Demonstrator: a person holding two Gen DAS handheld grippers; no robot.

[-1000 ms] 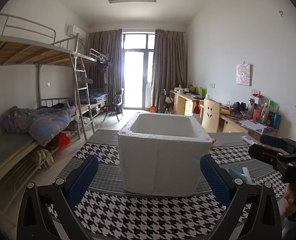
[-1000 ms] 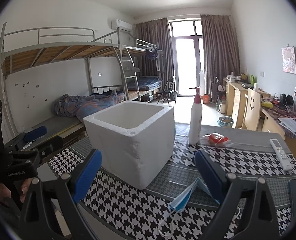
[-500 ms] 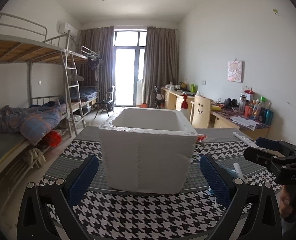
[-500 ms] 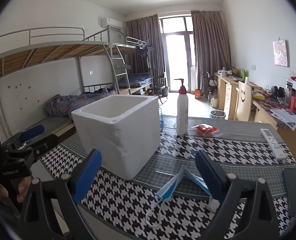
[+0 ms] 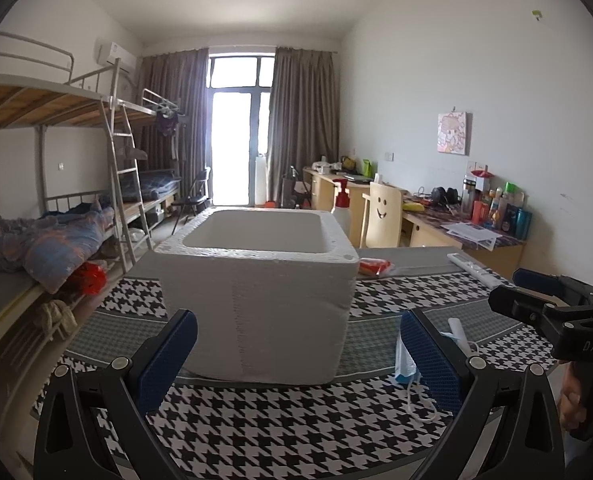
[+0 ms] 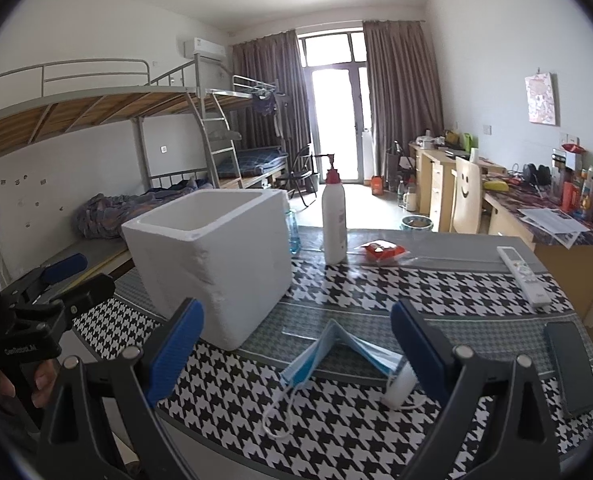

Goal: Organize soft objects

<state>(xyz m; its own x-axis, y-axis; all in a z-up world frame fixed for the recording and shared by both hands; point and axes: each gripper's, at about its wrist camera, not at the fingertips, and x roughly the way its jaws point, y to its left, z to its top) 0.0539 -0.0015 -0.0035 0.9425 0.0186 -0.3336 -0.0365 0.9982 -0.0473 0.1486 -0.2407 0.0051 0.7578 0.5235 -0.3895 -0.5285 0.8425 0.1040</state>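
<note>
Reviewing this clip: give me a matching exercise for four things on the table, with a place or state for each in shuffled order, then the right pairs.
Things:
1. foam box
2. face mask
3. pump bottle
4. remote control

Places or states:
A. lies flat near the table's right edge
B. stands upright behind the box's right side
C. folded, lying between the right tongs' open jaws
D. open-topped, white, on the table's left part

Pairs: 1-D, 2-C, 3-B, 4-A
</note>
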